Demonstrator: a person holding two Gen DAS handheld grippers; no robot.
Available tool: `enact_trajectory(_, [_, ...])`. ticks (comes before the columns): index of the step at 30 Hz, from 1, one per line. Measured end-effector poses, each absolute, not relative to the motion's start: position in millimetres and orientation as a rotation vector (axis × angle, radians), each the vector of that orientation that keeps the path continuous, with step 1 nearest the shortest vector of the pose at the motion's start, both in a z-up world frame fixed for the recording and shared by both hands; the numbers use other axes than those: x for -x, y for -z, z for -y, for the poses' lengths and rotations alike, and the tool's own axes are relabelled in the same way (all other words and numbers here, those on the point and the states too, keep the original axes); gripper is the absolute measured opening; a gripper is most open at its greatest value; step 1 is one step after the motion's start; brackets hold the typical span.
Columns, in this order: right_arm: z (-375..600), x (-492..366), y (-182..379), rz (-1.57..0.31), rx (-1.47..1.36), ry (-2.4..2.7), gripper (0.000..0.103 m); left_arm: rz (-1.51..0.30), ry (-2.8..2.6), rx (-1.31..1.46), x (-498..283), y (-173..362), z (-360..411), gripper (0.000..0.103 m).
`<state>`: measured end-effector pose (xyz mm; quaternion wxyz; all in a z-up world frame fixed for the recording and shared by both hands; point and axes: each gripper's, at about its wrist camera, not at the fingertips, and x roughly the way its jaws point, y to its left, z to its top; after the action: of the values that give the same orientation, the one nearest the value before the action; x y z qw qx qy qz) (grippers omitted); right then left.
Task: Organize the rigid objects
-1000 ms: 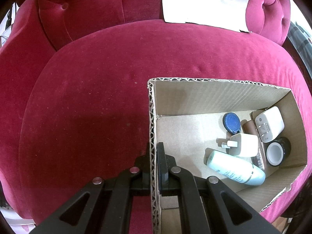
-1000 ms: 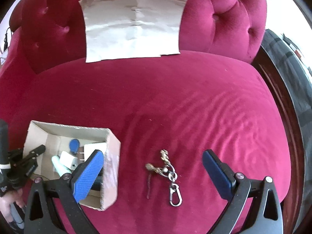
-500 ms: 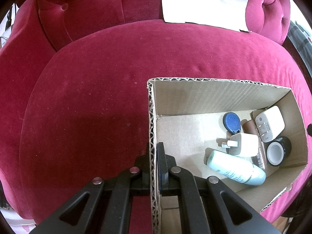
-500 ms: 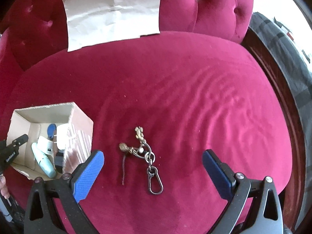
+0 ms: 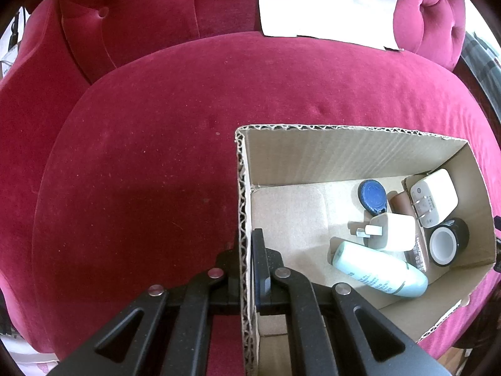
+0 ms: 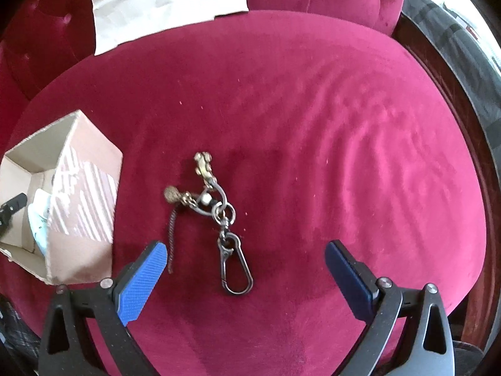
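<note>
The left gripper (image 5: 245,250) is clamped on the left wall of a cardboard box (image 5: 353,153), one jaw outside and one inside, the corrugated edge pinched between them. The box sits on the red velvet seat of an armchair (image 5: 150,144), open side up.

Inside the box, gathered toward its right end, lie a pale blue bottle (image 5: 380,268), a white charger (image 5: 393,231), a blue key fob (image 5: 372,195), a second white plug adapter (image 5: 433,197) and a black roll of tape (image 5: 449,242). The bottle lies on its side, its long axis running from the middle of the box floor toward the near right corner, with its flat end toward the middle. The charger's prongs point left, toward the clamped wall.

The right gripper (image 6: 245,266) hangs above the seat with its blue-padded jaws spread wide and nothing between the pads. Beneath it a keychain (image 6: 216,216) lies flat on the velvet, just right of the box (image 6: 81,200) but apart from it. Its long axis runs roughly away from the camera — the snap hook is at the near end, lying between the open jaws, and the brass charms fan out at the far end. A thin chain trails from the charms back toward the left jaw.

A sheet of cardboard (image 6: 169,3) leans against the tufted chair back.
</note>
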<state>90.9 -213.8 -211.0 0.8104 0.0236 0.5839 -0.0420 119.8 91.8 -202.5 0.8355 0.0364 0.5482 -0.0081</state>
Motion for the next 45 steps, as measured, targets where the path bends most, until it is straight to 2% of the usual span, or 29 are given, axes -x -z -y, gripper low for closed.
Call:
enact_trajectory(15, [216, -95, 221, -1.253, -0.056, 0.088, 0.101, -1.160, 0.018, -0.078, -120, 204, -90, 0.004])
enact_trajectory(17, [214, -97, 221, -1.253, -0.059, 0.087, 0.091, -1.160, 0.017, -0.078, -120, 204, -91, 0.004])
enact_trajectory(18, [212, -98, 222, -1.255, -0.057, 0.087, 0.081, -1.160, 0.017, -0.078, -120, 204, -91, 0.004])
enact_trajectory(20, [210, -101, 221, -1.252, -0.045, 0.094, 0.078, -1.160, 0.018, -0.080, -120, 204, -90, 0.004])
enact_trajectory(27, [205, -112, 219, -1.238, -0.038, 0.098, 0.053, -1.159, 0.018, -0.081, -120, 204, -91, 0.004])
enact_trajectory(29, [200, -114, 218, -1.231, -0.014, 0.088, 0.037, -1.159, 0.018, -0.082, -120, 204, -91, 0.004])
enact_trajectory(30, [197, -115, 217, -1.227, -0.005, 0.078, 0.020, -1.159, 0.018, -0.083, -120, 204, -91, 0.004])
enact_trajectory(31, [194, -116, 216, -1.225, 0.001, 0.071, 0.008, -1.158, 0.018, -0.085, -120, 204, -91, 0.004])
enact_trajectory(32, [189, -118, 216, -1.226, 0.021, 0.069, 0.005, -1.158, 0.018, -0.086, -120, 204, -90, 0.004])
enact_trajectory(45, [194, -117, 197, -1.195, -0.010, 0.050, 0.005, -1.158, 0.019, -0.086, -120, 204, -91, 0.004])
